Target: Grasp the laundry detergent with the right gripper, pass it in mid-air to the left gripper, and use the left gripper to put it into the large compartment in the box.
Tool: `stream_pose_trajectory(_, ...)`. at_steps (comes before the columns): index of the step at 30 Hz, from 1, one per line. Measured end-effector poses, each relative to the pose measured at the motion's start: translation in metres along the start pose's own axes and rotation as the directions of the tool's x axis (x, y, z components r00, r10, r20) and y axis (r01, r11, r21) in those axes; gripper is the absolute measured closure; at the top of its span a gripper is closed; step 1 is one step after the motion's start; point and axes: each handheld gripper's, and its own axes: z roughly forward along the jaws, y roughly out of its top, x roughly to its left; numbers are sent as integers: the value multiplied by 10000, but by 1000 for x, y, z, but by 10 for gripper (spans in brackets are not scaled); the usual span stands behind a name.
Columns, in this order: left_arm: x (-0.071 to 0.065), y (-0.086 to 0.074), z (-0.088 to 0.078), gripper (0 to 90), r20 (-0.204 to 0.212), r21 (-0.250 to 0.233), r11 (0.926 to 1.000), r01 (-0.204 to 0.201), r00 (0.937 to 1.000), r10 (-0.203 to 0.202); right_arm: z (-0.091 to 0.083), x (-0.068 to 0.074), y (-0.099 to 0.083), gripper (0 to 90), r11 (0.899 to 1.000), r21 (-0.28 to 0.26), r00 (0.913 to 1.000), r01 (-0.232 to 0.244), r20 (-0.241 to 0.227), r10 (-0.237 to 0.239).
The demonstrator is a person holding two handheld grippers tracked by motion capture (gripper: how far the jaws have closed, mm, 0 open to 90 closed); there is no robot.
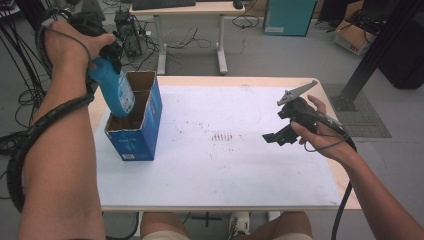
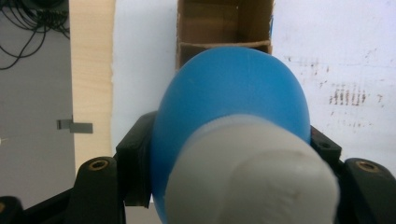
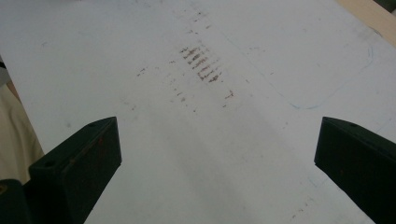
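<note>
Left tongs (image 1: 107,55) pinching the blue bottle (image 1: 114,90), its base already inside the open blue carton (image 1: 142,125) at the table's (image 1: 225,175) left, looks mostly inserted, release still pending; right tongs (image 1: 275,136) spread, empty, hovering right.

Blue bottle (image 1: 114,87) with grey cap, blue cardboard box (image 1: 138,131), brown-smudged white table (image 1: 240,170)

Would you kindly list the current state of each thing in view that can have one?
Blue bottle: capped, tilted, lower end inside the box, gripped.
Cardboard box: top open, upright on the table.
Left hand-held gripper: shut on the bottle.
Right hand-held gripper: open, empty, above the white sheet.
</note>
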Motion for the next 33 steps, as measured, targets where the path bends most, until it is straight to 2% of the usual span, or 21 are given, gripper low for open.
stream_pose_trajectory(4,-1,-1,12,361,98,7,9999,128,9999,-128,-1,-1,-1,4,10000,74,10000,-9,-29,9)
stream_pose_trajectory(8,-1,-2,22,362,132,18,10000,67,9999,-68,0,0,-2,4,9999,32,9999,-169,12,169)
stream_pose_trajectory(12,-2,-3,34,362,126,53,10000,15,9999,-15,2,-1,-2,4,10000,76,10000,-22,-30,22)
stream_pose_trajectory(15,-3,-4,44,362,122,41,10000,-16,9999,15,4,1,-3,4,9997,95,9998,-221,-16,222)
stream_pose_trajectory(21,-5,-6,69,362,22,337,9993,-164,9999,163,8,1,-3,4,9999,141,9999,-85,-97,86)
stream_pose_trajectory(22,-6,-6,71,362,9,328,9993,-153,9999,152,10,2,-3,4,9997,132,9997,-223,-50,223)
stream_pose_trajectory(24,-6,-7,78,362,23,355,9992,-177,9998,176,10,1,-4,4,9997,198,9999,-128,-68,129)
stream_pose_trajectory(26,-6,-7,85,362,43,337,9992,-193,9998,192,11,2,-4,4,9992,220,9995,-324,-35,325)
stream_pose_trajectory(27,-7,-8,88,362,66,323,9993,-162,9999,160,11,1,-5,4,9995,247,9998,-180,-58,182)
stream_pose_trajectory(28,-8,-8,91,362,67,367,9991,-195,9998,193,11,1,-5,4,9992,220,9995,-324,-40,325)
stream_pose_trajectory(33,-11,-8,103,362,16,317,9991,-275,9996,275,14,0,-7,4,9990,322,9995,-306,-84,309)
